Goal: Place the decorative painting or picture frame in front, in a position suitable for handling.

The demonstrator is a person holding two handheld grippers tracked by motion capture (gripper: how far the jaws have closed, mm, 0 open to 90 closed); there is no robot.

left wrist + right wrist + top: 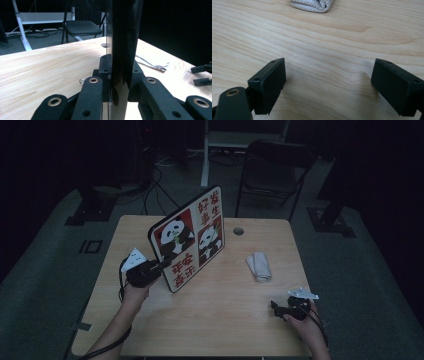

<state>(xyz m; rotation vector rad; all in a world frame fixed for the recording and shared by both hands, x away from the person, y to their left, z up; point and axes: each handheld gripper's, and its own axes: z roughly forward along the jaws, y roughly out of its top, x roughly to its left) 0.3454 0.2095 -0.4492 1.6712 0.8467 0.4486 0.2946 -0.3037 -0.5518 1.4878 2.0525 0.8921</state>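
Our left tongs (159,266) are clamped on the lower left edge of the panda board (189,239), both pads pressing its thin black rim, as the left gripper view shows from edge-on (121,50). We hold the board standing up on the table (220,330), tilted back a little, its printed face with the pandas and red characters turned toward us, its bottom corner near or on the wood; we cannot tell which. Our right tongs (274,307) rest low over the near right part of the table with the jaws spread wide and nothing between them; the right gripper view has bare wood between the two pads (268,85). Beyond them, well apart from the board, lies a folded cloth (259,265). A folding chair (272,170) stands behind the table.

We judge the step in hand to be steadying the board upright so that it can be wiped. The next move would call for our right tongs to reach forward and pinch the cloth, while our left keeps a firm grip so the board does not swing or slip.
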